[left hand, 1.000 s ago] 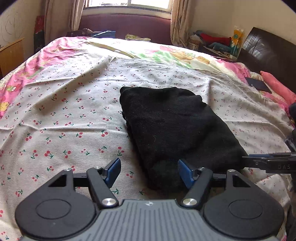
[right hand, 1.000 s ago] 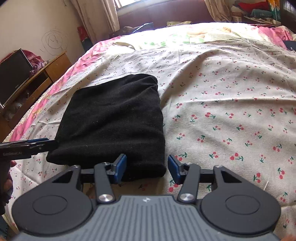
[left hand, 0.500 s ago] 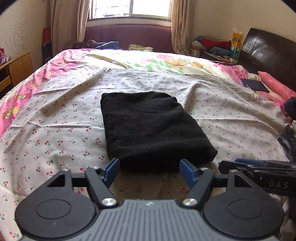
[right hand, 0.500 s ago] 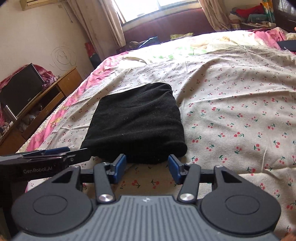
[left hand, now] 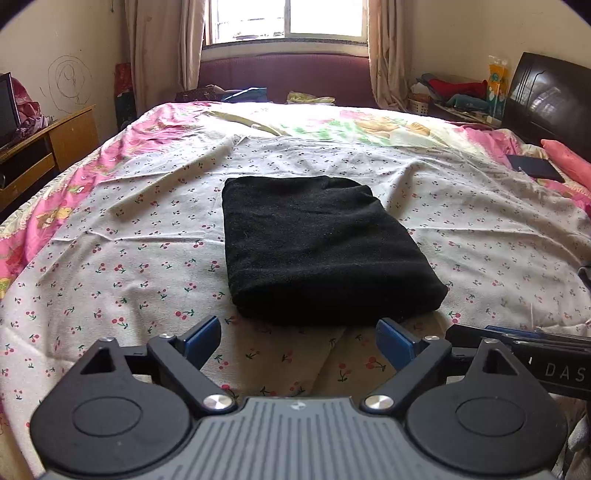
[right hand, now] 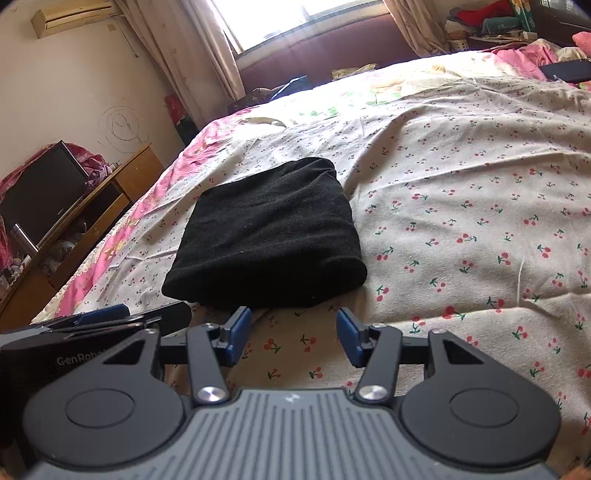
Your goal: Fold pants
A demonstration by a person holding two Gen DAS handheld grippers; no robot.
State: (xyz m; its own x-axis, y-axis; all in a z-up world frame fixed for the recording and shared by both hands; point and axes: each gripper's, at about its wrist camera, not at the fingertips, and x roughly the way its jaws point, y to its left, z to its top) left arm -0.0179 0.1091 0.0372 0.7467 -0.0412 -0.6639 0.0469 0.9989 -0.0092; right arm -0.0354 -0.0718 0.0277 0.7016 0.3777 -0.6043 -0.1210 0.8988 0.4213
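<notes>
Two hand-held grippers point forward and down over the near edge of a bed, side by side, each one's camera catching the other at its frame edge. The left gripper point(left hand: 297, 341) sits low in its own view, its black linkage arms spread wide. The right gripper point(right hand: 293, 334) is angled the same way and tilted slightly.

Readable writing: white letters "DAS" on the side of the right gripper where it enters the left camera's view, and "GenRobo", cut off, on the side of the left gripper in the right camera's view.

The left gripper's blue fingertips point(left hand: 203, 338) stand far apart and are opening wider; nothing is between them but bedsheet. The right gripper's blue fingertips point(right hand: 238, 334) are apart too, at a narrower gap, and also hold nothing.

The black pants point(left hand: 317, 251) lie folded into a thick, neat rectangle on the cherry-print bedsheet point(left hand: 122, 266), just beyond both sets of fingertips and touching neither. In the right camera's view the pants point(right hand: 269, 236) sit ahead and slightly to the left.

A pink floral blanket point(left hand: 122, 147) covers the far part of the bed below a bright window point(left hand: 284, 18).
</notes>
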